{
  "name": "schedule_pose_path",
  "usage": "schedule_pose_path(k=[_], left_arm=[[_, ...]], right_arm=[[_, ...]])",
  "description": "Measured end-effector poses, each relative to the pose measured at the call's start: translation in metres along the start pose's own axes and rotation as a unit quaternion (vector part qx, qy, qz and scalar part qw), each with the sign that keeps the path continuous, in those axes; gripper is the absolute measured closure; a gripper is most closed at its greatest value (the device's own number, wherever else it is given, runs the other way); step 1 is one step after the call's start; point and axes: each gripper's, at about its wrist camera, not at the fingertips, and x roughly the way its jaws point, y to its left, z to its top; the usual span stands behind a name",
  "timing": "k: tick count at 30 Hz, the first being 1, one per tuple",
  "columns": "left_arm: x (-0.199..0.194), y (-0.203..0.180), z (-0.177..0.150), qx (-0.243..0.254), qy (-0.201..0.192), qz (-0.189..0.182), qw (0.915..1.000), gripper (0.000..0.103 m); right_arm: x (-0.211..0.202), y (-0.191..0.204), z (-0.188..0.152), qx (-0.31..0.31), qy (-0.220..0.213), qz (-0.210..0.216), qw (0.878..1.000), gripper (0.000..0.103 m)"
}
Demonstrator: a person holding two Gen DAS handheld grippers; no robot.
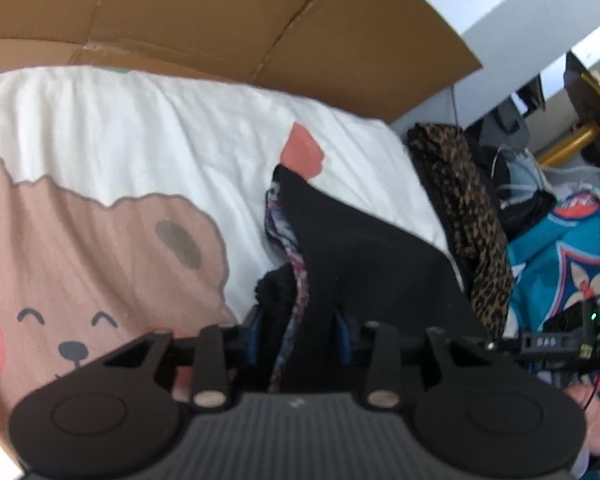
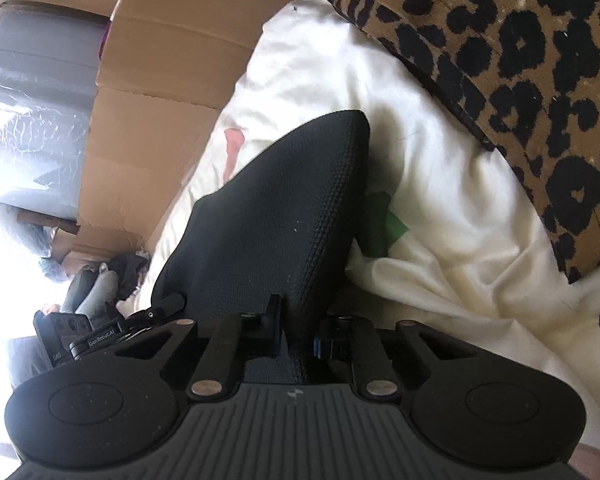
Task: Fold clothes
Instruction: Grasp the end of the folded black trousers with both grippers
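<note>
Left gripper [image 1: 300, 332]: closed on the black garment [image 1: 364, 248], patterned lining included, above the bear-print bedsheet [image 1: 100, 208].
Right gripper [image 2: 298, 332]: pinching the same black knit [image 2: 276, 216] just over the white sheet.
Risk: the thick bunch may slip from either grip, or drag into the leopard-print garment [image 2: 520, 60].
Left view only: lining, bear print.
Right view only: knit texture, green patch [image 2: 394, 226].
</note>
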Motion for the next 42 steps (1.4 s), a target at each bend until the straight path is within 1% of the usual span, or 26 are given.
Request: schedule_pose_path(k=[1, 2, 4, 5, 7, 10, 11, 12, 13, 15, 18, 20, 21, 22, 23, 24, 26, 27, 28, 30, 33, 36, 42], left_arm=[[0.001, 0.003, 0.001, -0.009, 0.003, -0.002, 1.0000, 0.039], [0.003, 0.007, 0.003, -0.019, 0.005, -0.005, 0.9998, 0.037], [0.005, 0.013, 0.005, -0.037, 0.008, -0.013, 0.9992, 0.033], [0.007, 0.015, 0.007, -0.045, 0.009, -0.019, 0.9988, 0.031], [0.010, 0.019, 0.008, -0.058, 0.009, -0.035, 0.9977, 0.025], [0.014, 0.021, 0.008, -0.072, 0.003, -0.058, 0.9958, 0.022], [0.016, 0.019, 0.009, -0.071, 0.002, -0.058, 0.9958, 0.023], [0.017, 0.017, 0.010, -0.070, 0.001, -0.058, 0.9959, 0.028], [0.020, 0.016, 0.010, -0.067, 0.006, -0.059, 0.9960, 0.037], [0.024, 0.013, 0.010, -0.064, 0.014, -0.065, 0.9958, 0.038], [0.026, 0.015, 0.009, -0.076, 0.021, -0.079, 0.9938, 0.042], [0.025, 0.016, 0.008, -0.080, 0.022, -0.083, 0.9931, 0.044], [0.025, 0.016, 0.007, -0.082, 0.023, -0.083, 0.9929, 0.049], [0.025, 0.015, 0.007, -0.076, 0.022, -0.077, 0.9939, 0.054], [0.024, 0.013, 0.007, -0.069, 0.021, -0.070, 0.9949, 0.056], [0.024, 0.010, 0.006, -0.064, 0.019, -0.058, 0.9961, 0.061], [0.021, 0.000, 0.004, -0.058, 0.014, -0.036, 0.9975, 0.064], [0.019, -0.005, 0.003, -0.052, 0.012, -0.026, 0.9982, 0.066], [0.018, -0.011, 0.004, -0.044, 0.009, -0.015, 0.9989, 0.067], [0.017, -0.015, 0.005, -0.045, 0.008, -0.004, 0.9990, 0.067], [0.013, -0.018, 0.006, -0.044, 0.005, 0.005, 0.9990, 0.068], [0.007, -0.025, 0.005, -0.035, -0.004, 0.014, 0.9993, 0.068], [-0.002, -0.046, -0.001, -0.005, -0.031, 0.055, 0.9980, 0.069]], right_arm=[[0.000, -0.002, 0.000, 0.001, 0.000, -0.003, 1.000, 0.087], [-0.001, -0.003, 0.000, 0.001, 0.001, -0.005, 1.000, 0.086], [-0.002, -0.005, 0.001, 0.001, 0.000, -0.010, 1.000, 0.081], [-0.002, -0.006, 0.001, 0.003, -0.001, -0.012, 1.000, 0.076], [-0.002, -0.008, 0.002, 0.009, -0.001, -0.011, 1.000, 0.075], [0.002, -0.011, 0.003, 0.018, -0.001, -0.007, 1.000, 0.074], [0.004, -0.011, 0.003, 0.020, -0.002, -0.005, 1.000, 0.074], [0.006, -0.011, 0.003, 0.024, -0.002, -0.003, 1.000, 0.074], [0.008, -0.011, 0.004, 0.028, -0.002, -0.001, 1.000, 0.074], [0.012, -0.011, 0.004, 0.033, -0.001, 0.003, 0.999, 0.075], [0.019, -0.012, 0.003, 0.043, 0.001, 0.010, 0.999, 0.075], [0.022, -0.011, 0.003, 0.048, 0.002, 0.007, 0.999, 0.074], [0.024, -0.010, 0.003, 0.048, 0.004, 0.002, 0.999, 0.076], [0.026, -0.008, 0.003, 0.047, 0.005, -0.003, 0.999, 0.079], [0.027, -0.006, 0.004, 0.043, 0.006, -0.006, 0.999, 0.086], [0.027, -0.002, 0.004, 0.033, 0.006, -0.014, 0.999, 0.090], [0.026, 0.009, 0.005, -0.001, 0.003, -0.035, 0.999, 0.093], [0.026, 0.017, 0.004, -0.020, -0.001, -0.054, 0.998, 0.094], [0.026, 0.023, 0.003, -0.023, -0.004, -0.066, 0.998, 0.095], [0.025, 0.034, 0.001, -0.034, -0.012, -0.088, 0.995, 0.096], [0.023, 0.048, -0.002, -0.069, -0.018, -0.111, 0.991, 0.096], [0.022, 0.053, -0.002, -0.087, -0.019, -0.119, 0.989, 0.096], [0.018, 0.064, -0.004, -0.105, -0.028, -0.125, 0.986, 0.096]])
